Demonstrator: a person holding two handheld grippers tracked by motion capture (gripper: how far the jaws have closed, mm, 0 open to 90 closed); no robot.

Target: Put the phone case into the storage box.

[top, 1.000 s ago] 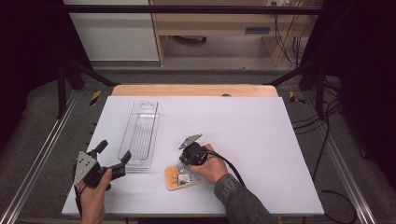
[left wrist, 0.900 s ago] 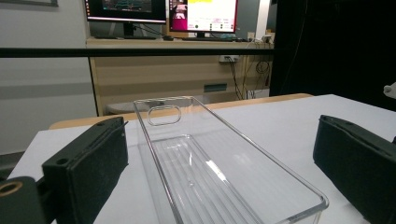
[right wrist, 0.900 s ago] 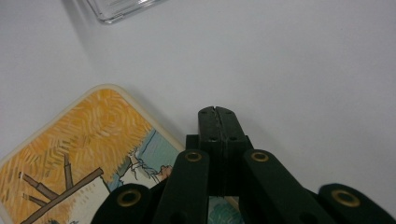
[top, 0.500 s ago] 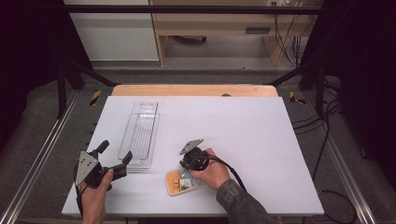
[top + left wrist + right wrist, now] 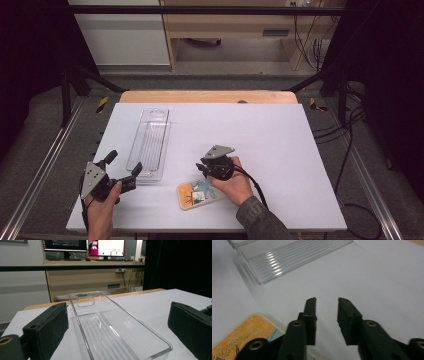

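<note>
Left gripper spread wide at the near end of the clear tray, long axis running away toward the table's far edge. Right gripper just opened partway, nothing between its 2 jaws, hovering over the colourful card, probably just released, flat just below-left of that hand, well right of the tray. White tabletop, dim room with monitors beyond.

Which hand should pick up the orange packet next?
Right. The right gripper hangs just beside the orange packet, jaws open and empty. The left gripper is farther off, facing the clear tray.
</note>
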